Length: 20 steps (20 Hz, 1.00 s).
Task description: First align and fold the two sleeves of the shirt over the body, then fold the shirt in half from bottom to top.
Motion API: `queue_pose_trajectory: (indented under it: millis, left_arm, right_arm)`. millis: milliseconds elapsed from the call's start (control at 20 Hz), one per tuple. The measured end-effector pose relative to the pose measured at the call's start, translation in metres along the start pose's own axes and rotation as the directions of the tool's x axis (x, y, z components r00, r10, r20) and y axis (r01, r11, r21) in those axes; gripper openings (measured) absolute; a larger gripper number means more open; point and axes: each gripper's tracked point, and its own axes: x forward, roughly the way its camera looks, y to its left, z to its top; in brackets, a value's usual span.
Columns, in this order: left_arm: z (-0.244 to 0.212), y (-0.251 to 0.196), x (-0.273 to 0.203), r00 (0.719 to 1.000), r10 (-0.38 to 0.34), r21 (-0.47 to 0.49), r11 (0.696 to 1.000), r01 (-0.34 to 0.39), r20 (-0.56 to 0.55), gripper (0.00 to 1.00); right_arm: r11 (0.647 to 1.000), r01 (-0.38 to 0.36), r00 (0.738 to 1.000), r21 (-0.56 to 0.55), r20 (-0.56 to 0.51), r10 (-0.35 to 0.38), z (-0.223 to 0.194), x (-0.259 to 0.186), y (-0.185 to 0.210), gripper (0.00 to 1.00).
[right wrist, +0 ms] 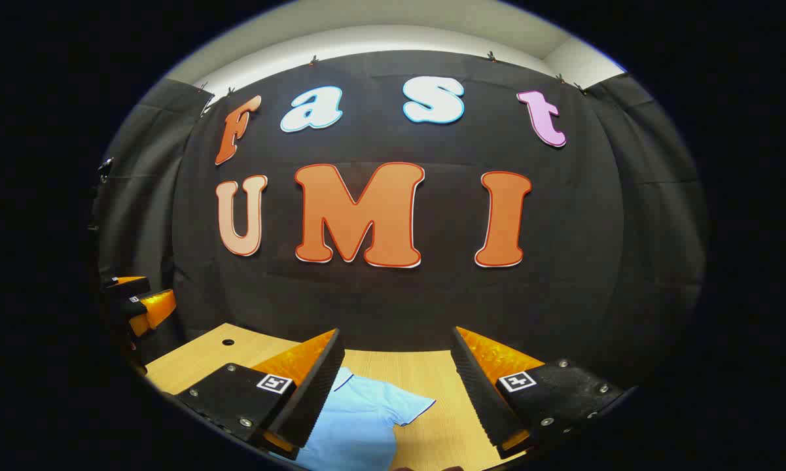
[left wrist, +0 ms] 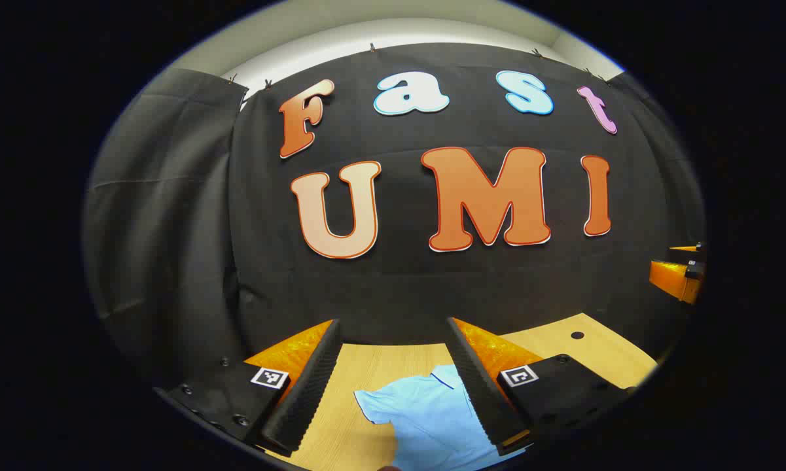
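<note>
Your left gripper (left wrist: 393, 386) and right gripper (right wrist: 396, 386) both hang spread above the light-blue shirt (left wrist: 432, 418) (flat on the worktop (left wrist: 366, 366)), touching nothing.

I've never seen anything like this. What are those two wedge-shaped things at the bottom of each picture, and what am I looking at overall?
Those wedges are the two fingers of a hand-held gripper; a person holds one in each hand. Each picture comes from a camera riding on one gripper, looking forward. The left gripper and right gripper both stand open, holding nothing, above a wooden table. A light blue shirt lies on it, sleeves spread, not yet folded. At each picture's edge you glimpse the other gripper.
</note>
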Motion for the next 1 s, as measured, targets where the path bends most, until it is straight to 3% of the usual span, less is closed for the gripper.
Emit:
queue_pose_trajectory:
  millis: [650,1000]
  left_arm:
    - [0.002,-0.012,-0.006,1.000,-0.022,-0.004,1.000,0.022,0.003,1.00]
    - [-0.004,-0.028,-0.008,0.999,-0.031,-0.017,0.999,0.030,-0.026,1.00]
  right_arm:
    - [0.999,-0.022,0.998,-0.028,-0.060,0.021,-0.026,0.014,-0.001,0.99]
    - [1.000,-0.014,0.979,-0.016,-0.204,0.010,-0.071,0.038,-0.014,0.99]
